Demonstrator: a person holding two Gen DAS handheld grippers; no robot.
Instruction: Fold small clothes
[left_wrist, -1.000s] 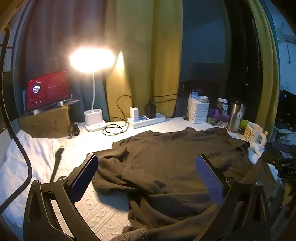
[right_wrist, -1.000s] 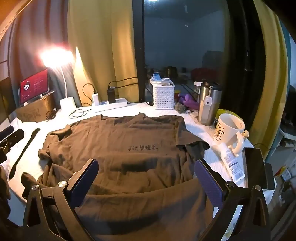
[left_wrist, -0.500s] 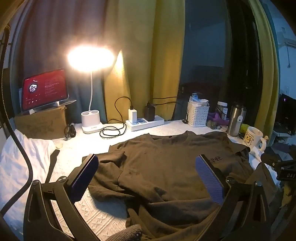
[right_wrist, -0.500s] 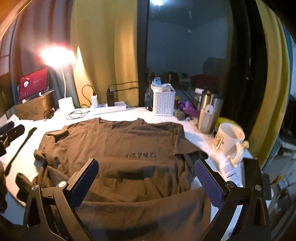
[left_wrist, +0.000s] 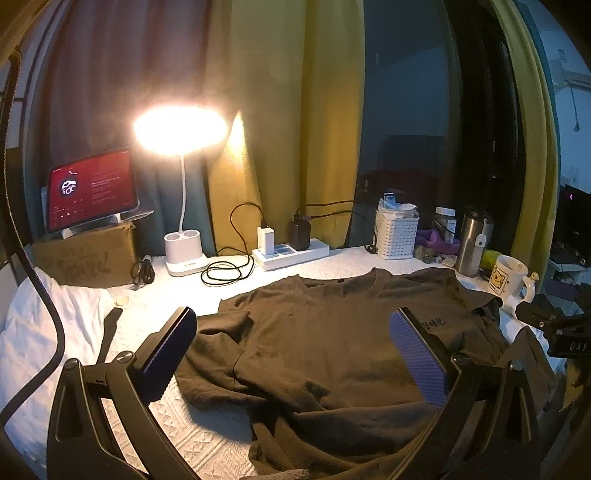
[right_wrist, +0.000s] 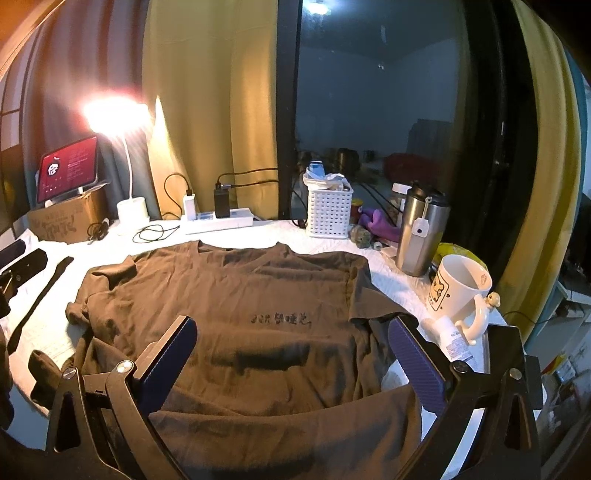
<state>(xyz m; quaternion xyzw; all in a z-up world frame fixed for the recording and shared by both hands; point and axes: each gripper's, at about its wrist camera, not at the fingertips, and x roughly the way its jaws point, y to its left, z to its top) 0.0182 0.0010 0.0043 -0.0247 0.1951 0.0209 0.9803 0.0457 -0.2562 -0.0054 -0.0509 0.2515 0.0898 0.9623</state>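
Observation:
A dark brown T-shirt (left_wrist: 332, 343) lies spread front side up on the white textured table cover (left_wrist: 192, 439), collar toward the far side. It also shows in the right wrist view (right_wrist: 229, 306), with small dark lettering on the chest. Its left sleeve is crumpled and its near hem is bunched and hangs over the near edge. My left gripper (left_wrist: 291, 354) is open and empty above the shirt's near left part. My right gripper (right_wrist: 291, 365) is open and empty above the near hem. Neither touches the cloth.
Along the far edge stand a lit desk lamp (left_wrist: 183, 218), a tablet (left_wrist: 90, 192) on a cardboard box, a power strip (left_wrist: 291, 253) with cables, a white basket (right_wrist: 328, 210), a steel tumbler (right_wrist: 421, 229) and a mug (right_wrist: 458, 291). White cloth (left_wrist: 40, 332) lies left.
Both grippers have pulled back and risen a little from the shirt, so it looks farther off. The shirt has not moved. Both stay open.

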